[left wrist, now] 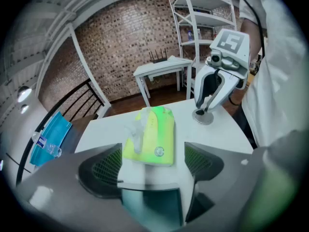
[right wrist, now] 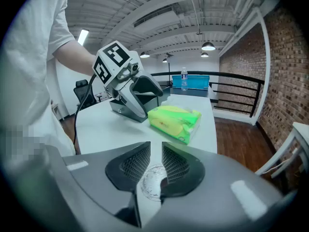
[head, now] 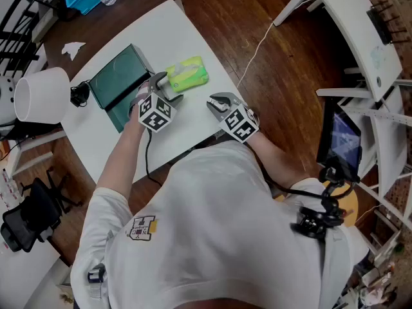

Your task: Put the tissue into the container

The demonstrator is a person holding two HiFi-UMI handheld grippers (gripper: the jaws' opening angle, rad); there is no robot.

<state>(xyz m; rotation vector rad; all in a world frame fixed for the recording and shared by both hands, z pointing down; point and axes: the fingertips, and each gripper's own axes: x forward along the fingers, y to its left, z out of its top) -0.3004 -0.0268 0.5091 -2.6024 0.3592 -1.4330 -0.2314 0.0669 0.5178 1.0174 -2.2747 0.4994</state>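
Tissue pack (left wrist: 150, 134) looks soft, light, probably slippery: left gripper (left wrist: 152, 159) jaws wide, empty, so pinch its long sides. Right gripper (right wrist: 155, 166) jaws together, empty.

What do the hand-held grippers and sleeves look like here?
Both the left hand-held gripper and right hand-held gripper are grey, with grid-textured dark pads and a white cube of black square markers. A black cable trails from the left one. White short-sleeved T-shirt.

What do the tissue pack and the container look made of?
Tissue pack: soft plastic film, glossy yellow-green, judging by wrinkles and sheen.
Container: likely rigid plastic, dark green, smooth, with straight walls; metal can't be ruled out.
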